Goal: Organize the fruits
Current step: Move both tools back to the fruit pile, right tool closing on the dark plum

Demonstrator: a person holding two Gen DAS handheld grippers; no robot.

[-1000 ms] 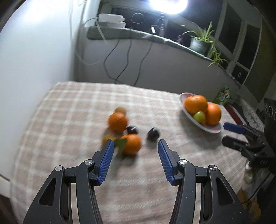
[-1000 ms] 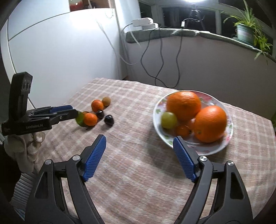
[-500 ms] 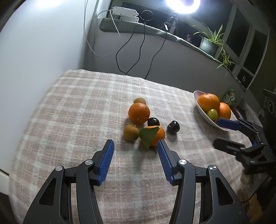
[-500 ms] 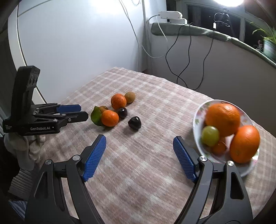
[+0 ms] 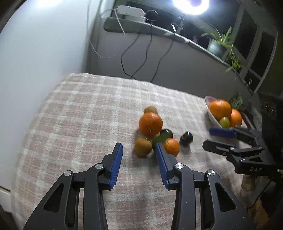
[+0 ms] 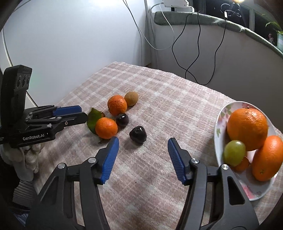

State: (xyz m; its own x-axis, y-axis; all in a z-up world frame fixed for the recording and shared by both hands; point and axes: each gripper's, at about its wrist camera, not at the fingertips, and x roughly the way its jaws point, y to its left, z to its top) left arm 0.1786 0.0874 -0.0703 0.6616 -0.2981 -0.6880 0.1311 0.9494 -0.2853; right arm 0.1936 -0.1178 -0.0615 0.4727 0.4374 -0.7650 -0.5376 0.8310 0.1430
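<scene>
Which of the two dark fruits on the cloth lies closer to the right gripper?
The dark fruit lying alone, just ahead of the right gripper. The other dark fruit lies farther back, touching the oranges.

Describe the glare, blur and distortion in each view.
Left wrist view: ring light blows out at top, loose fruit slightly soft, windowsill bends with fisheye. Right wrist view: sharper, glare only at the top edge, plate stretched at the right rim.

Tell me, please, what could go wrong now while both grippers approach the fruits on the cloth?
The loose fruits touch each other: closing on the small orange may push the dark fruit or the kiwi and set them rolling. The left gripper and right gripper, jaws just closing on nothing, aim at neighbouring fruits and might collide.
</scene>
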